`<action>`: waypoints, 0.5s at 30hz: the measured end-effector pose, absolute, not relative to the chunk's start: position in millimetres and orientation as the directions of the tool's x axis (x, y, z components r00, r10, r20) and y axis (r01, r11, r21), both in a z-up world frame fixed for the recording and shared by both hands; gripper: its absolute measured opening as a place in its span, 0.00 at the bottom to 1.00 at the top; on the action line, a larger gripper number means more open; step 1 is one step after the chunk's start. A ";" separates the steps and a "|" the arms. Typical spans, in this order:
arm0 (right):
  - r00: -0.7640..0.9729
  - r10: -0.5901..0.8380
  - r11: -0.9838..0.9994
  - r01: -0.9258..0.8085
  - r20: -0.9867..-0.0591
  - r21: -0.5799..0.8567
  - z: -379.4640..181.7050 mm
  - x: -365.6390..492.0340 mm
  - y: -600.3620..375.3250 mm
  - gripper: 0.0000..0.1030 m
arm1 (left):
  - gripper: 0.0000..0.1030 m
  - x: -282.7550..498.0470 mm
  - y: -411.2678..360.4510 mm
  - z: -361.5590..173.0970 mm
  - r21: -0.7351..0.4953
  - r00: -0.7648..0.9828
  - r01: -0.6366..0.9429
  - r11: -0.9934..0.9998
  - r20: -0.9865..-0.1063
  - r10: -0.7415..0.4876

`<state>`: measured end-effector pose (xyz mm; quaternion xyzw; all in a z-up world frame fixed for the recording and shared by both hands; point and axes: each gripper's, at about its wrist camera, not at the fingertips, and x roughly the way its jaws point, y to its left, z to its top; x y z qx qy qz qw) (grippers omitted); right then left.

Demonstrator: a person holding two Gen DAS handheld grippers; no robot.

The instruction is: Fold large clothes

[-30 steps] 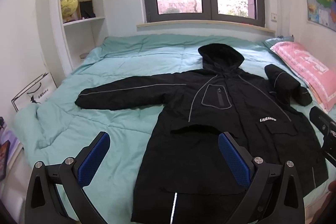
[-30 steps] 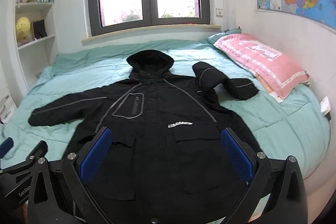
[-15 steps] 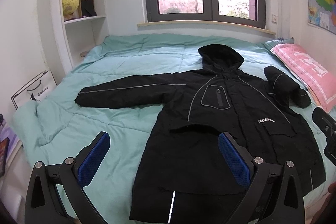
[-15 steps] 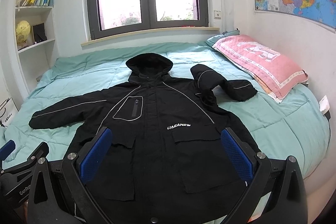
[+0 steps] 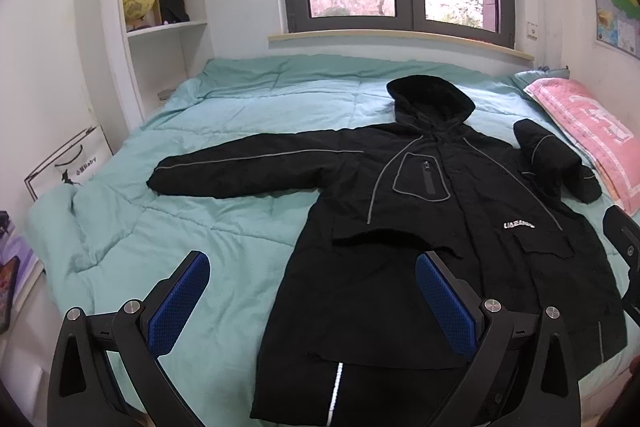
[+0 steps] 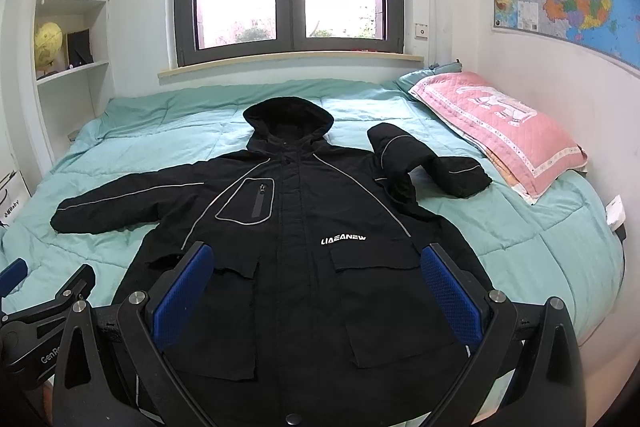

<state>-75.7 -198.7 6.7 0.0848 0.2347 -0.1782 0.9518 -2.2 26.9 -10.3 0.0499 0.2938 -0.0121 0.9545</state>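
Change: over the last second both views drew back slightly; more bed (image 6: 540, 239) shows.
Fingers: left gripper (image 5: 312, 303) and right gripper (image 6: 318, 293) spread, empty.
Coat (image 6: 304, 267): flat beyond the fingers, unfolded.
Meaning: folding not yet begun.

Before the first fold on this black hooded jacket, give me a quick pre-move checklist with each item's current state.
1. Left gripper open, holding nothing: ok.
2. Right gripper open, holding nothing: ok.
3. Black hooded jacket lies front up on the green quilt: ok.
4. Left sleeve stretched out flat: ok.
5. Right sleeve straight: not ok, it is bent and bunched near the pink pillow.
6. Bottom hem flat: cannot tell, hidden behind the grippers.
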 end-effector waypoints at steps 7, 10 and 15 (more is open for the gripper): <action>0.819 -0.295 0.922 0.379 -0.492 0.078 1.5 -68.9 -200.1 1.00 | 0.99 3.5 27.7 -14.7 0.096 0.823 0.048 0.994 -0.568 0.015; 0.817 -0.291 0.924 0.375 -0.498 0.075 -1.3 -62.4 -198.9 1.00 | 0.99 9.6 30.9 -19.1 0.088 0.815 0.046 0.995 -0.580 0.014; 0.828 -0.250 0.942 0.327 -0.502 0.069 -2.1 -39.7 -190.7 1.00 | 0.99 33.5 46.9 -29.2 -0.017 0.778 0.084 0.996 -0.624 -0.076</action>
